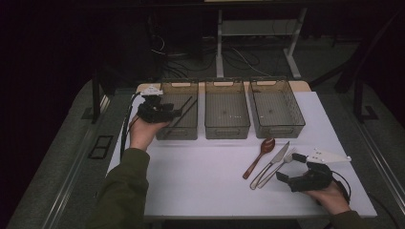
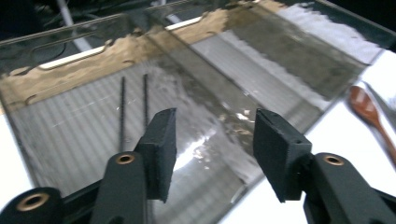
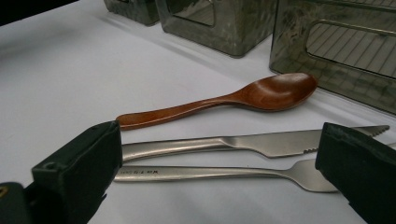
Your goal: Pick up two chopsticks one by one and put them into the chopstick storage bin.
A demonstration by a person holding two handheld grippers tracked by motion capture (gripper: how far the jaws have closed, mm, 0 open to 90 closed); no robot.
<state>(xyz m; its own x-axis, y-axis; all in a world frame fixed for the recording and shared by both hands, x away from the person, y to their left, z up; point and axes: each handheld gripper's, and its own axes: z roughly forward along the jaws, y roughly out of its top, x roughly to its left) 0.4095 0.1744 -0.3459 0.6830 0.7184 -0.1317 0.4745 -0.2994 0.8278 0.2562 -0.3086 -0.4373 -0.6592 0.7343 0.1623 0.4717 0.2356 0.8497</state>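
Left bin: a clear, smoky plastic bin (image 1: pixel 179 112) with a ribbed floor and a slotted handle cut into its end wall; it is the leftmost of three in a row along the far edge of the white table (image 1: pixel 200 171).
Chopsticks: a pair of thin dark chopsticks (image 2: pixel 133 105) lies on that ribbed floor, side by side and nearly parallel (their shafts look finely ridged in the left gripper view).
Left gripper: the left gripper (image 1: pixel 175 113) is held at the left bin's near-left corner, its black jaws standing apart with nothing between them; the flat, matte pads (image 2: pixel 164 140) hang above the bin floor, and the chopsticks lie beyond and to the left of the left pad, not touched.
Other bins: the middle bin (image 1: pixel 227 109) and the right bin (image 1: pixel 277 109) are of the same clear plastic.
Wooden spoon: a reddish-brown spoon (image 3: pixel 219 100) with a smooth oval bowl lies on the table just before the right bin.
Knife: a brushed steel table knife (image 3: pixel 252 143) with a serrated edge lies just beside the spoon.
Fork: a steel fork (image 3: pixel 210 173) lies next to the knife, the nearest of the three to the right gripper.
Right gripper: the right gripper (image 1: pixel 290 168) rests low near the table's right edge, jaws wide apart, one to each side of the fork and knife in its own view, gripping nothing.
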